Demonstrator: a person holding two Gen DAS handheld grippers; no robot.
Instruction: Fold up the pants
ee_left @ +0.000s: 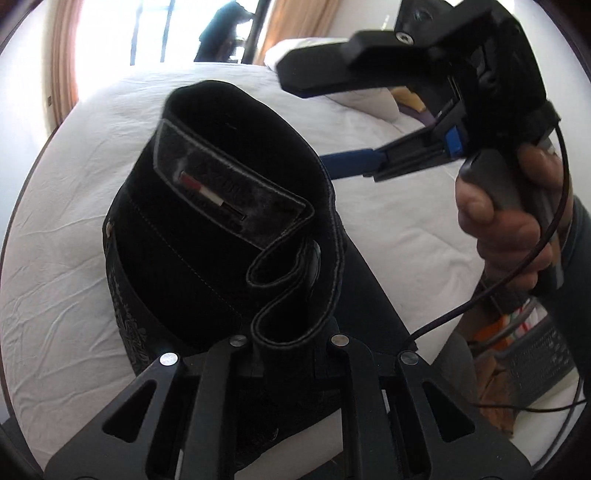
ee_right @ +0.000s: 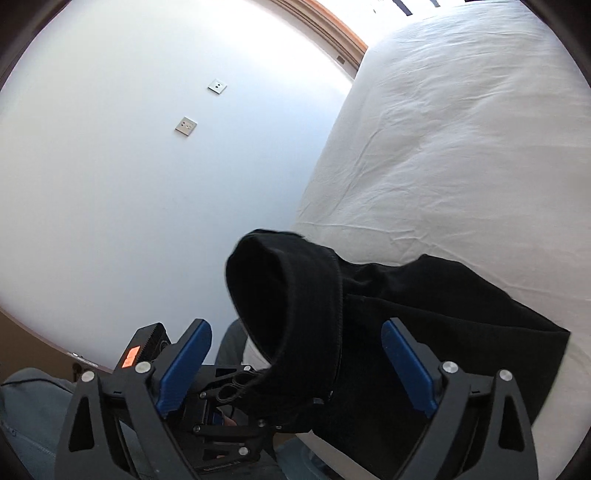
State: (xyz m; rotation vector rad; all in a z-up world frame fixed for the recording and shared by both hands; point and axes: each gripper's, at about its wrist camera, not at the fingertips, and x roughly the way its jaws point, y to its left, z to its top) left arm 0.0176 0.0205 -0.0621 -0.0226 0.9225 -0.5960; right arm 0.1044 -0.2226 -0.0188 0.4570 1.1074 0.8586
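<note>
Black pants (ee_left: 221,221) hang bunched over the white bed (ee_left: 74,258), waistband and label patch facing the left wrist camera. My left gripper (ee_left: 284,350) is shut on a fold of the waistband, which hides its fingertips. A hand (ee_left: 498,221) holds my right gripper (ee_left: 310,118) up at the right, open and empty. In the right wrist view the right gripper (ee_right: 295,350) stands wide, its blue pads (ee_right: 192,354) apart from the cloth. The pants (ee_right: 424,314) trail from the lifted waistband onto the bed (ee_right: 461,129). Below it the left gripper (ee_right: 236,387) pinches the cloth.
A white wall (ee_right: 147,184) with two socket plates runs along the bed's side. Pillows (ee_left: 369,99) lie at the far end, below a bright window with curtains (ee_left: 288,29). A jeans-clad leg (ee_right: 29,406) is at the lower left. Clutter and cables (ee_left: 535,350) sit beside the bed.
</note>
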